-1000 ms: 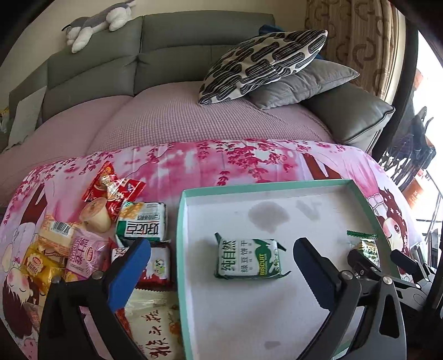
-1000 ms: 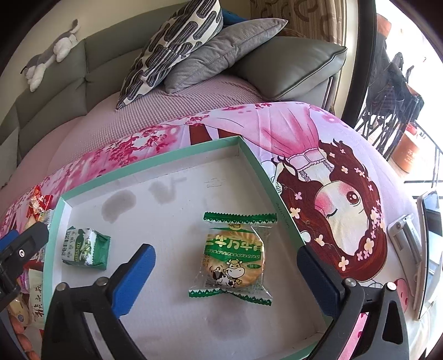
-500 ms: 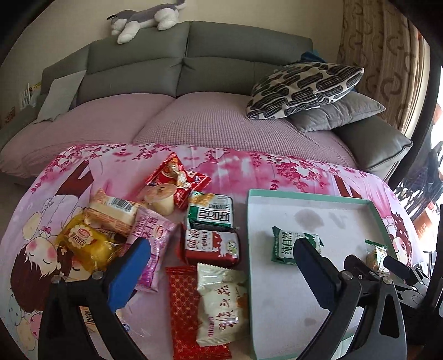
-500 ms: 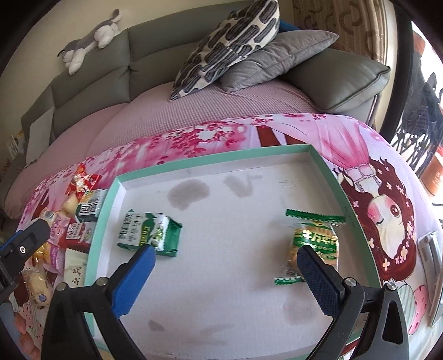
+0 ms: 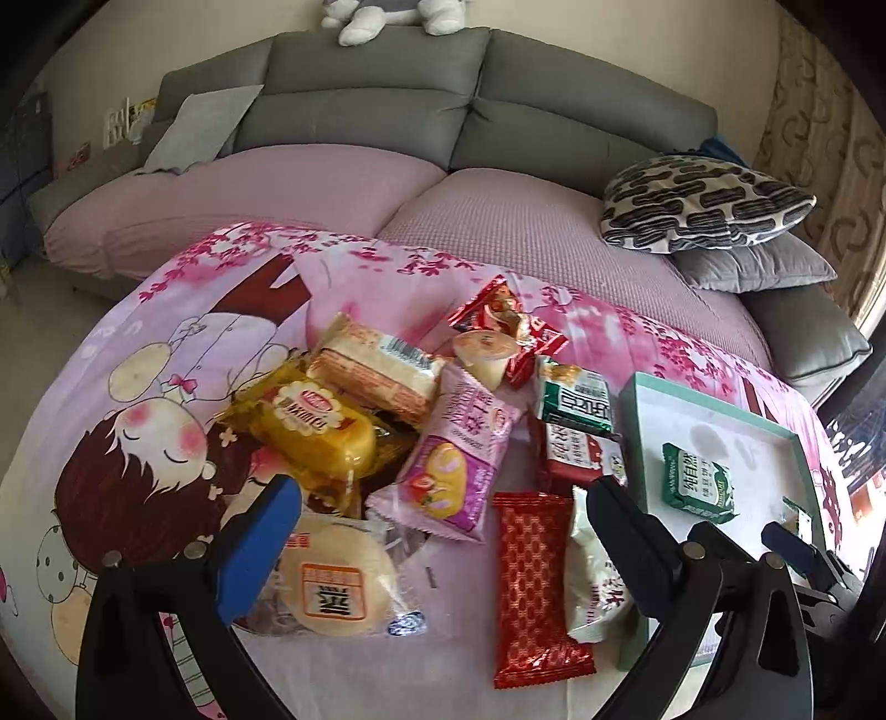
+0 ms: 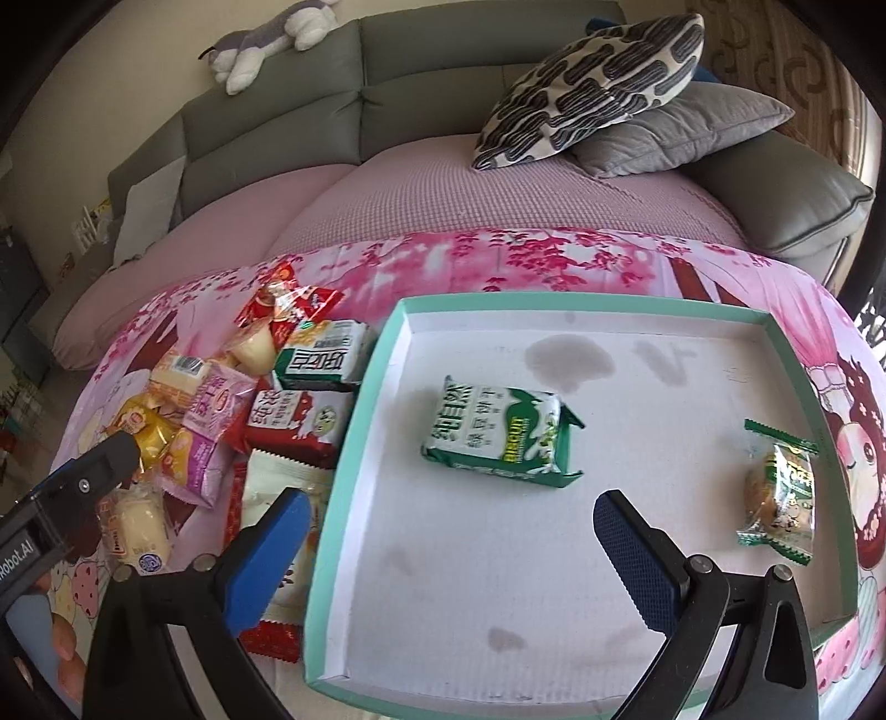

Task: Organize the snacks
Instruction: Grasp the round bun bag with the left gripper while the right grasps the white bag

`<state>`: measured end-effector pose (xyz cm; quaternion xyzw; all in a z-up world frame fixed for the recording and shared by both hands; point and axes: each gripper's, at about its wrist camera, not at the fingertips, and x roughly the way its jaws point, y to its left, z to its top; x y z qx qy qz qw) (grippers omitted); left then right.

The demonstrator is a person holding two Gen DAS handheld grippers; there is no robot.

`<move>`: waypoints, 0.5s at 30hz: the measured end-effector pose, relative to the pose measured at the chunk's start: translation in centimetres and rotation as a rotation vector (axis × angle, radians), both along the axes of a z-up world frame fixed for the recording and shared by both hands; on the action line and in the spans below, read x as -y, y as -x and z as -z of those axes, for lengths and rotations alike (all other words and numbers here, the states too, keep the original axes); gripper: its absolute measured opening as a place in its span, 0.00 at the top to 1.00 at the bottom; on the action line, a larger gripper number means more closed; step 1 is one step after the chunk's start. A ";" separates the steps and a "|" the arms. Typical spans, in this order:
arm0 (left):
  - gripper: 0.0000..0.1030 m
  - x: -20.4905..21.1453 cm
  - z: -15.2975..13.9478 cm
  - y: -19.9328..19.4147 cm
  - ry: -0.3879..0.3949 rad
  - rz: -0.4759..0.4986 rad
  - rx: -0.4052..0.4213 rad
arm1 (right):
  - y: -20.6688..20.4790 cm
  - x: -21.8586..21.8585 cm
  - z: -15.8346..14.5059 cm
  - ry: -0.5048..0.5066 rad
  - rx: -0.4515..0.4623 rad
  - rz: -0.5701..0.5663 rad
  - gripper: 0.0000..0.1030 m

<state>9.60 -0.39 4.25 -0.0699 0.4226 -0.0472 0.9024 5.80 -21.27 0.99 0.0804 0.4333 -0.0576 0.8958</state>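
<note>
Behind the covered table stretches a grey sofa (image 5: 387,94) with a patterned cushion (image 6: 587,83) on a plain grey one (image 6: 681,133), and a plush toy (image 6: 266,39) lies on its backrest. On the table lies a pink cartoon-print cloth (image 5: 166,387), and on it sits a shallow white tray with a teal rim (image 6: 354,476), stained in a few spots. Inside the tray lie two snacks, well apart: a green biscuit pack (image 6: 498,437) near the middle and a clear round biscuit packet with green ends (image 6: 781,493) near the right wall. Just left of the tray the other snacks are heaped: a long red wafer wrapper (image 5: 531,587), a white bag with red script (image 5: 592,570), a round pale cake (image 5: 332,581), a purple-pink pack (image 5: 454,465), a yellow cake pack (image 5: 310,426), a sponge cake slice (image 5: 376,371), a green-white pack (image 5: 576,399), a red-white pack (image 5: 576,448), a jelly cup (image 5: 482,354) and a red crinkled packet (image 5: 504,315). The left gripper (image 5: 443,531) hangs above the heap, jaws spread wide and holding nothing. The right gripper (image 6: 448,543) hangs over the tray's near-left part, likewise spread and empty.
</note>
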 end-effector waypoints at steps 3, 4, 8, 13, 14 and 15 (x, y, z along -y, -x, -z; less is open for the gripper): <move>0.00 -2.0 0.2 -0.1 0.020 -0.035 -0.010 | -0.3 -1.5 0.1 0.003 -0.003 -0.029 0.00; 0.00 -2.6 0.3 0.0 0.021 -0.047 -0.010 | -0.3 -2.1 0.1 0.002 -0.003 -0.039 0.00; 0.00 -4.3 0.5 0.1 0.008 -0.076 -0.010 | -0.7 -4.2 0.3 -0.002 -0.012 -0.084 0.00; 0.00 -5.2 0.8 0.5 0.006 -0.089 -0.005 | -0.9 -6.6 0.9 0.013 -0.045 -0.130 0.00; 0.00 -5.3 0.9 0.6 0.010 -0.089 -0.008 | -0.8 -7.0 1.1 0.013 -0.052 -0.135 0.00; 0.00 -5.3 1.1 0.7 0.015 -0.088 -0.011 | -0.7 -7.3 1.2 0.010 -0.057 -0.143 0.00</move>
